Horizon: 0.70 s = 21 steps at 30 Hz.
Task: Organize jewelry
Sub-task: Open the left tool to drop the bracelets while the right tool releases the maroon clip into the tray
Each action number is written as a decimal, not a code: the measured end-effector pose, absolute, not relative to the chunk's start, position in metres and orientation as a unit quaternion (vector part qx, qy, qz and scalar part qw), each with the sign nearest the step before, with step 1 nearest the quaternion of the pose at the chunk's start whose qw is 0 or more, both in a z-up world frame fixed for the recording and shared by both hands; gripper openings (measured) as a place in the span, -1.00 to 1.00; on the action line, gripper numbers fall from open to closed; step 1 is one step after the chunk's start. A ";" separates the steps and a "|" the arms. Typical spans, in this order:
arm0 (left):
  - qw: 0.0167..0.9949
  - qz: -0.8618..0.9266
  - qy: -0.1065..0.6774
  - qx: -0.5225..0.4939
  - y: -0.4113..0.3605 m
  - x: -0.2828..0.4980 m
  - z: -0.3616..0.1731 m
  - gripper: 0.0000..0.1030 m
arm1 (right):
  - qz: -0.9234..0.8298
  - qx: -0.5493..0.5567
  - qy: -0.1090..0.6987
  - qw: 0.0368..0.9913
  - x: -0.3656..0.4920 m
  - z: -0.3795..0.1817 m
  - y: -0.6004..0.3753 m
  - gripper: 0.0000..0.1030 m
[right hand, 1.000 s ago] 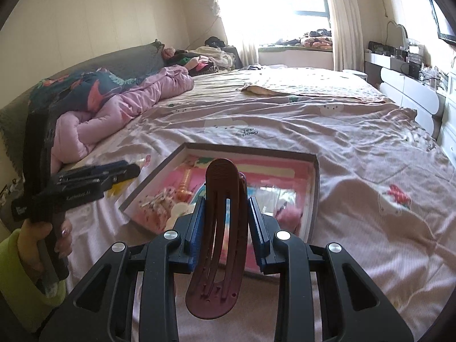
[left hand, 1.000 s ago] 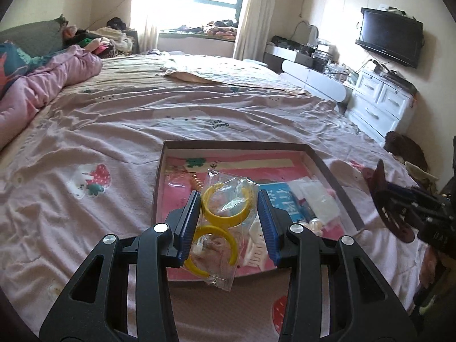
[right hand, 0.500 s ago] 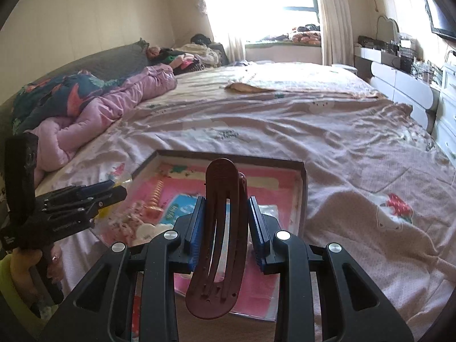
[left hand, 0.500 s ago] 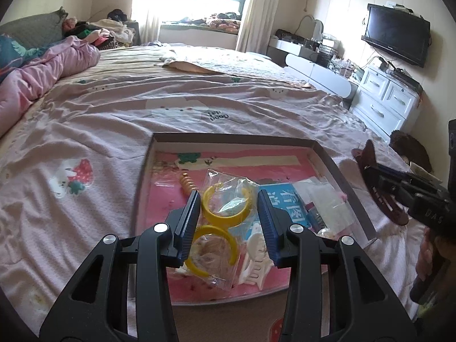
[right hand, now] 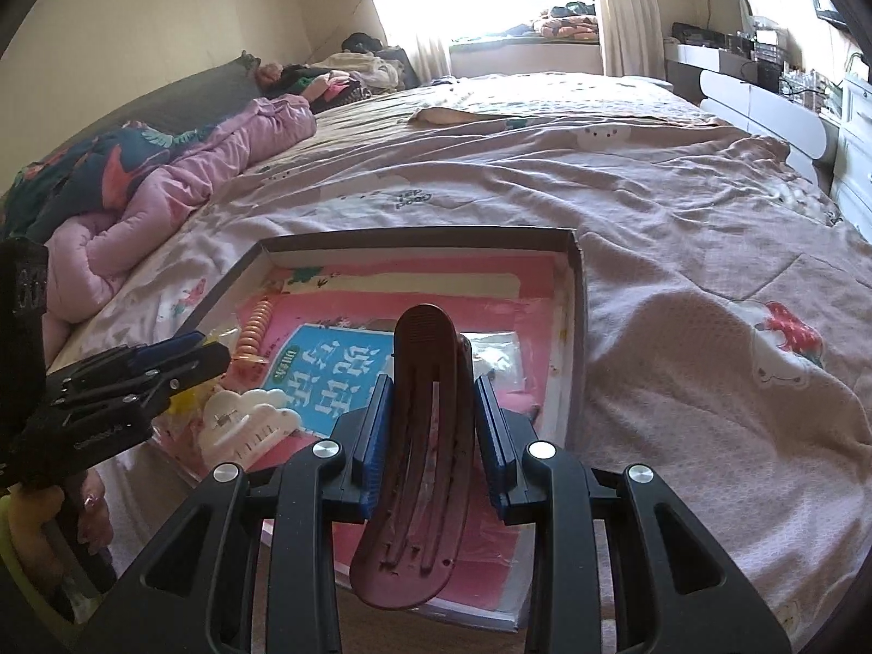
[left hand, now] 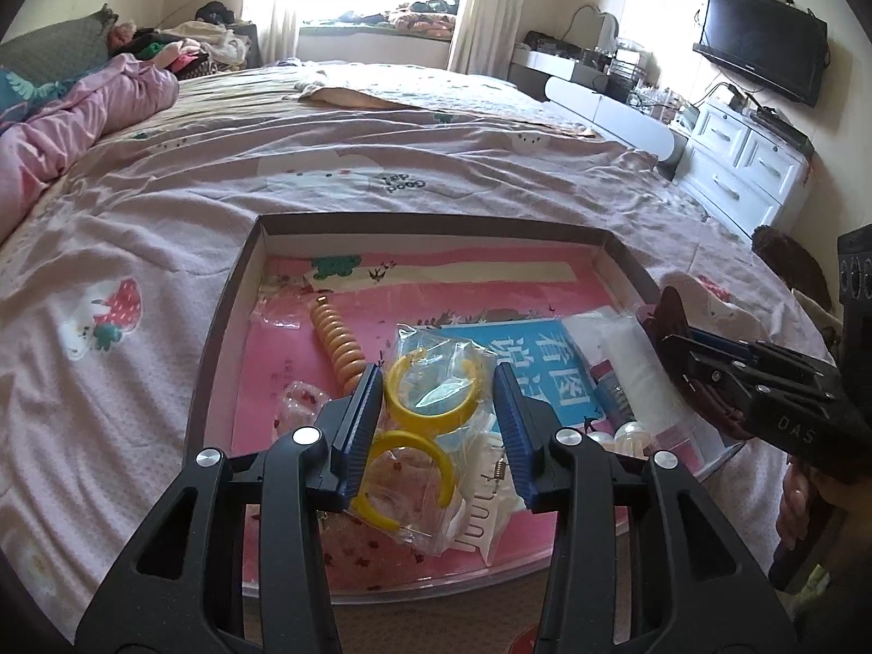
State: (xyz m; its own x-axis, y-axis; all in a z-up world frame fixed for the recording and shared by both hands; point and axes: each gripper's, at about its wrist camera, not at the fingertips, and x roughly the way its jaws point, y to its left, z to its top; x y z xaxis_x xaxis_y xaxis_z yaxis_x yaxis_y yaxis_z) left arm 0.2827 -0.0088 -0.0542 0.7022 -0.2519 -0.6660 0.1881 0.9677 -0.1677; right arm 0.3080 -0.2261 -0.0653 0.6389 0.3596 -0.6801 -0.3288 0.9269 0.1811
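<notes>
Both loads hang over the shallow box (left hand: 229, 321) on the bed, presumably for setting inside — the left hand-held gripper (left hand: 436, 414) clasps a clear packet of yellow hoops (left hand: 430, 414), the right hand-held gripper (right hand: 433, 430) pinches a maroon hair clip (right hand: 419, 436) upright.

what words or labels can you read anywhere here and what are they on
"Good day", upside down: bedsheet.
"DAS": side of the right gripper.
"看图", big white characters, more below hidden: blue booklet in the box.
Small print on the left gripper body: too blurred.
TV: no legible brand.
</notes>
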 end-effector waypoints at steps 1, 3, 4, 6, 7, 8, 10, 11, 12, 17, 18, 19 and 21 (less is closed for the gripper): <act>0.921 -0.119 0.368 -0.045 -0.008 0.282 -0.054 -0.34 | 0.191 0.018 0.380 0.905 0.307 -0.065 -0.225 -0.43; 0.921 -0.119 0.368 -0.046 -0.008 0.281 -0.054 -0.32 | 0.192 0.018 0.380 0.905 0.306 -0.065 -0.226 -0.42; 0.921 -0.120 0.368 -0.047 -0.008 0.280 -0.053 -0.32 | 0.192 0.019 0.380 0.905 0.305 -0.065 -0.226 -0.41; 0.921 -0.119 0.368 -0.043 -0.009 0.278 -0.052 -0.29 | 0.191 0.019 0.381 0.904 0.303 -0.064 -0.226 -0.38; 0.922 -0.117 0.367 -0.043 -0.008 0.276 -0.051 -0.29 | 0.191 0.019 0.379 0.905 0.302 -0.064 -0.226 -0.30; 0.922 -0.117 0.367 -0.043 -0.009 0.275 -0.051 -0.28 | 0.189 0.018 0.377 0.907 0.300 -0.062 -0.226 -0.20; 0.922 -0.119 0.365 -0.044 -0.009 0.272 -0.049 -0.22 | 0.187 0.019 0.367 0.911 0.294 -0.058 -0.229 -0.07; 0.923 -0.119 0.363 -0.043 -0.009 0.270 -0.047 -0.21 | 0.187 0.019 0.363 0.913 0.291 -0.055 -0.230 -0.06; 0.924 -0.118 0.361 -0.042 -0.009 0.268 -0.045 -0.17 | 0.187 0.019 0.361 0.913 0.289 -0.053 -0.230 -0.06; 0.931 -0.120 0.343 -0.044 -0.009 0.252 -0.032 0.09 | 0.187 0.026 0.341 0.921 0.266 -0.039 -0.239 0.23; 0.932 -0.119 0.340 -0.043 -0.010 0.248 -0.029 0.13 | 0.188 0.028 0.336 0.923 0.260 -0.036 -0.240 0.26; 0.933 -0.118 0.338 -0.043 -0.010 0.246 -0.028 0.18 | 0.187 0.029 0.331 0.924 0.254 -0.032 -0.242 0.32; 0.935 -0.118 0.331 -0.044 -0.009 0.235 -0.021 0.26 | 0.187 0.031 0.318 0.929 0.241 -0.023 -0.244 0.47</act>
